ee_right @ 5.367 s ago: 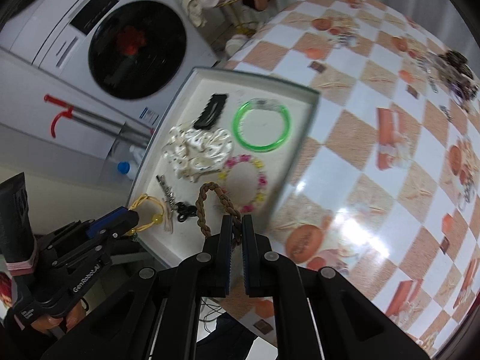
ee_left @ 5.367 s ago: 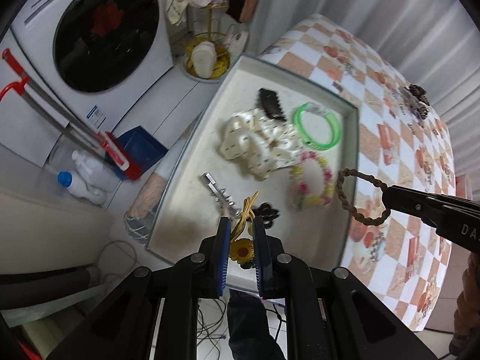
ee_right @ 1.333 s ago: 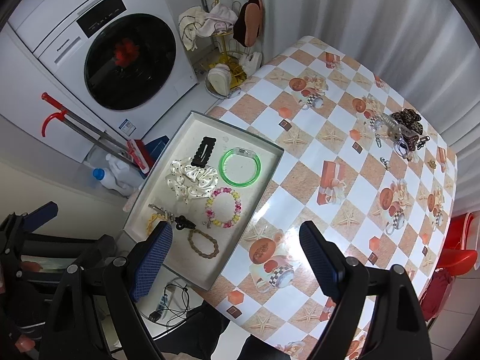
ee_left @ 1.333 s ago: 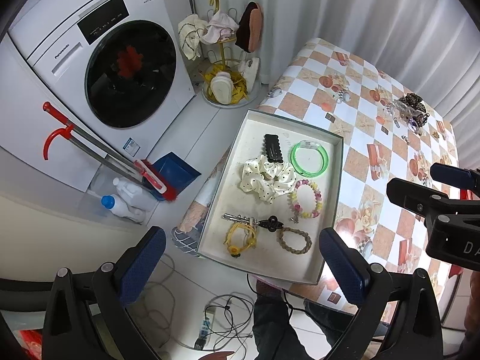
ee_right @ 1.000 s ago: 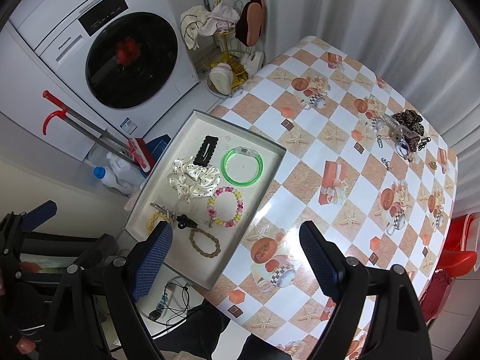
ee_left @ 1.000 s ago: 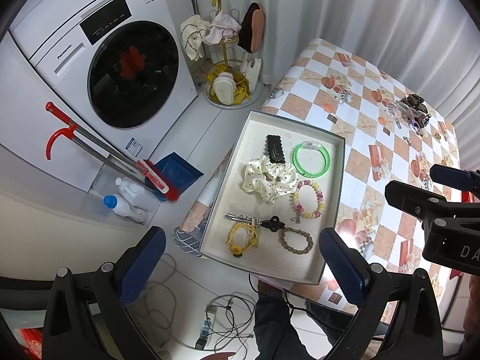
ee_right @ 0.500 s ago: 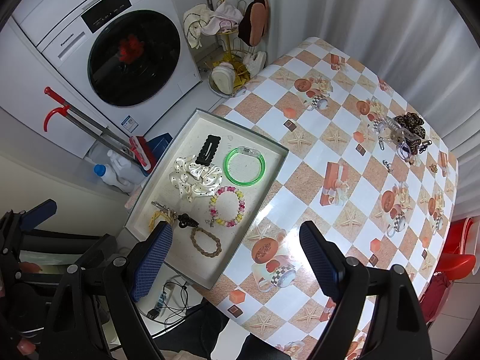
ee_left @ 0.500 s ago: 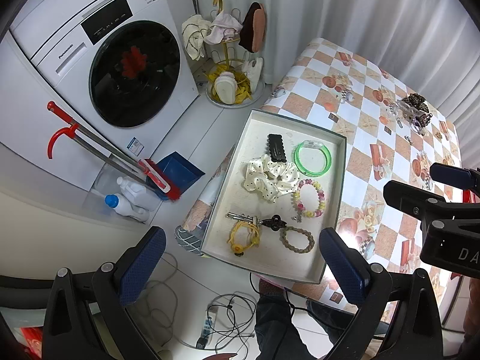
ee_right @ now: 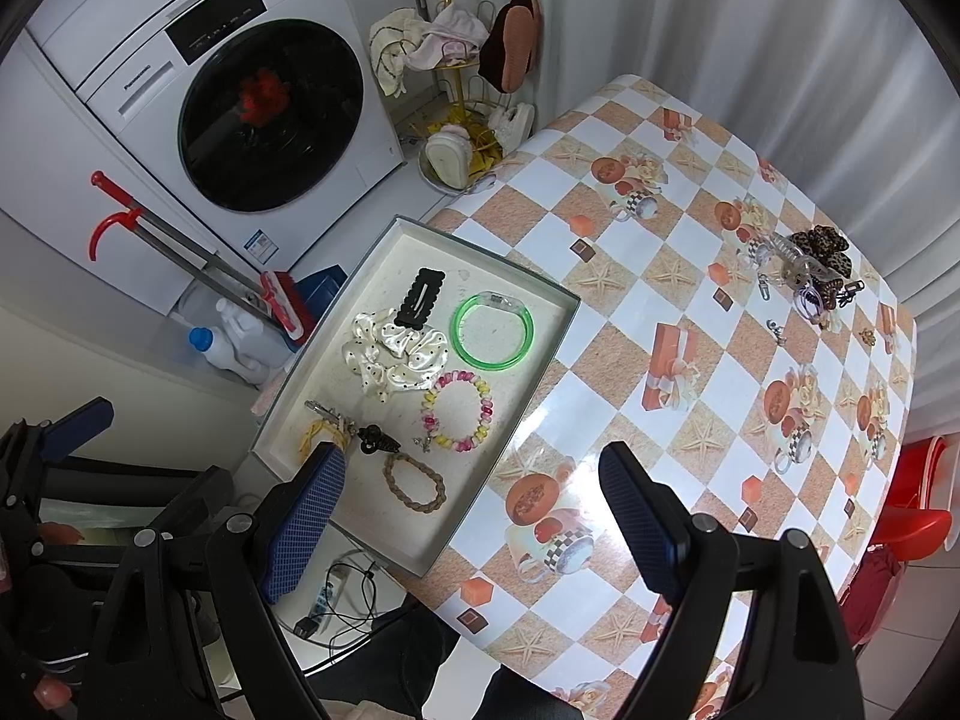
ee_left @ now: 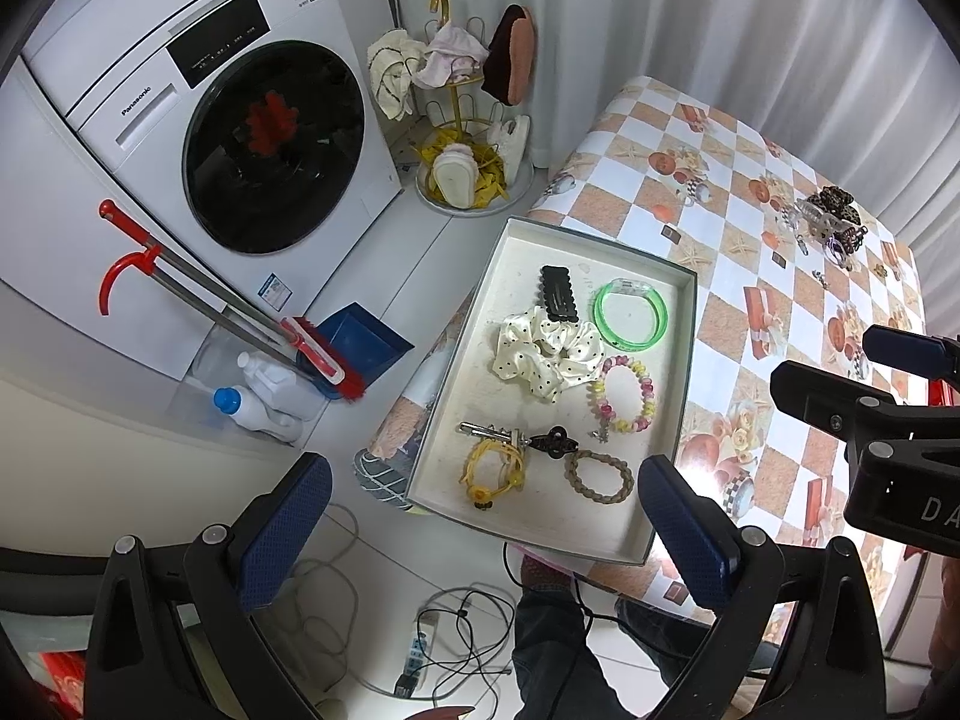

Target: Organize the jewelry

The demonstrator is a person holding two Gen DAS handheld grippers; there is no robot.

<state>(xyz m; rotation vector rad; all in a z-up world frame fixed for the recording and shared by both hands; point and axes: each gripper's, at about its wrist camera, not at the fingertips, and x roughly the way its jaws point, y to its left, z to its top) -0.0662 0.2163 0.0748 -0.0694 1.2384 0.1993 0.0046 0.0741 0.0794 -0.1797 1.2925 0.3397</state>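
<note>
A shallow white tray [ee_left: 684, 372] [ee_right: 540, 360] lies on the table's left end. In it are a black hair clip [ee_left: 559, 293], a green bangle [ee_left: 630, 315] [ee_right: 492, 330], a cream dotted scrunchie [ee_left: 546, 351] [ee_right: 393, 348], a pink-yellow bead bracelet [ee_left: 621, 387] [ee_right: 459, 414], a brown braided bracelet [ee_left: 600, 476] [ee_right: 415, 481], a yellow sunflower hair tie [ee_left: 493, 471], a silver clip and a small black clip [ee_left: 551, 441]. My left gripper [ee_left: 480, 531] and right gripper [ee_right: 474, 522] are both wide open and empty, held high above the tray.
The checkered tablecloth [ee_right: 690, 360] holds a pile of more hair accessories [ee_right: 810, 267] at its far right. A washing machine [ee_left: 240, 138], a slipper rack [ee_left: 468, 138], a broom with dustpan [ee_left: 312, 348] and bottles stand on the floor to the left. Cables lie below.
Since 5.4 s ago both grippers let go of the sunflower tie and braided bracelet, opened and rose high. Over the last second they have drifted only slightly.
</note>
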